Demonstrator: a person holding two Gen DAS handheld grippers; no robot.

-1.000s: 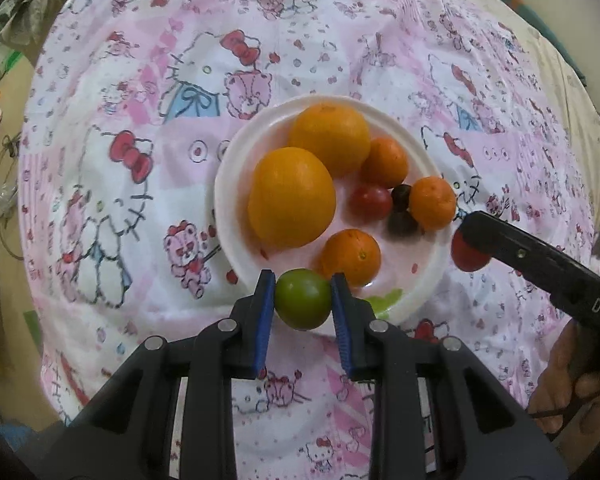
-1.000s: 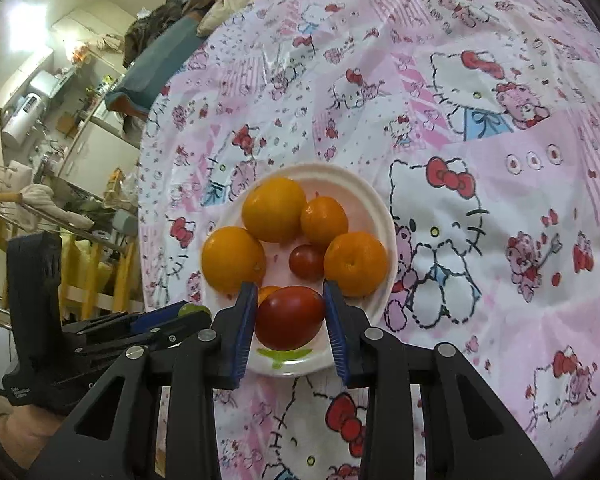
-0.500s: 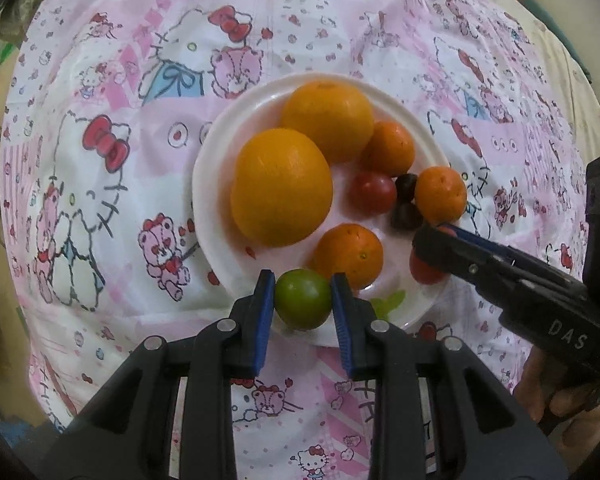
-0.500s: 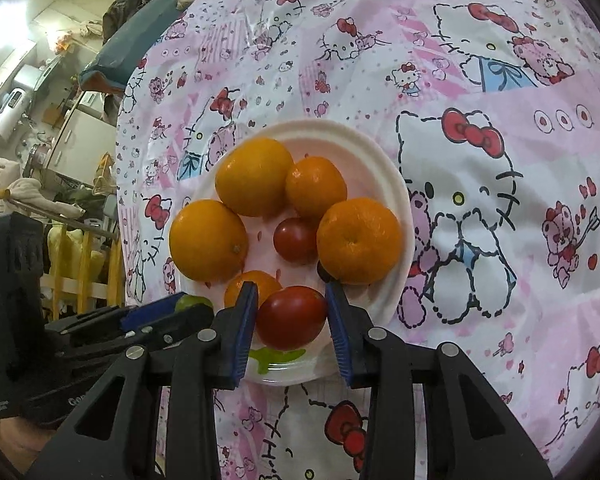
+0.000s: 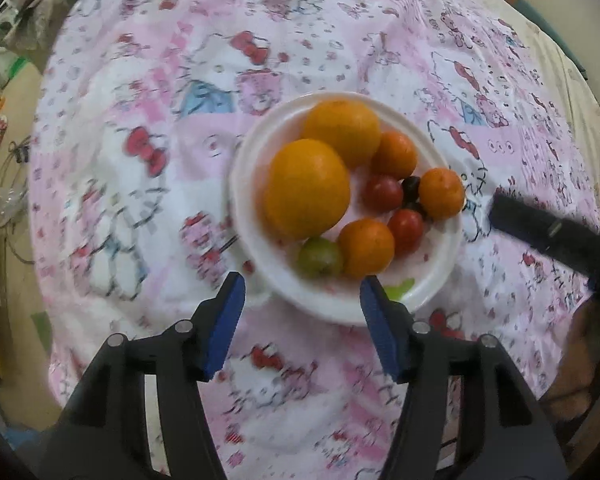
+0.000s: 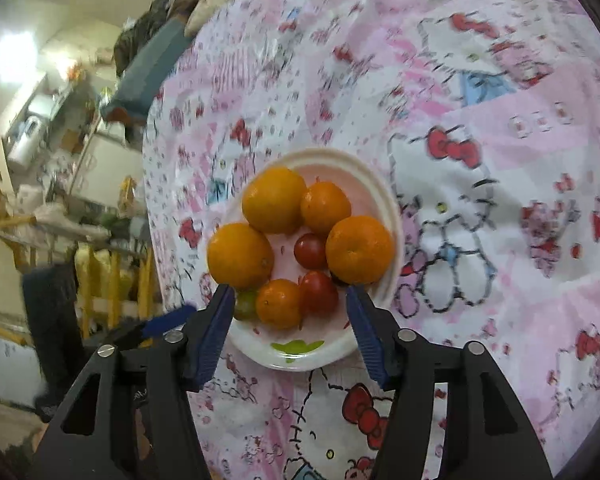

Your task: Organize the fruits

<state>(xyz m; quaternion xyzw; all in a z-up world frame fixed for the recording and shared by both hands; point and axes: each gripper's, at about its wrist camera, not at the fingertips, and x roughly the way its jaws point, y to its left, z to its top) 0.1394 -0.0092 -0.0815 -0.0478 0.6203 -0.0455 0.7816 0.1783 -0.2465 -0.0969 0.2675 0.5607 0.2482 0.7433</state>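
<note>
The plate rests on the tablecloth and holds all the fruit, with the two largest oranges at the rear-left, the tomatoes at centre, and the lime at the near edge beside a small orange.

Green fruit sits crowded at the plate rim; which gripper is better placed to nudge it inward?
Probably left. The left gripper is open directly before the green fruit; from the right gripper a small orange mostly blocks it.
</note>
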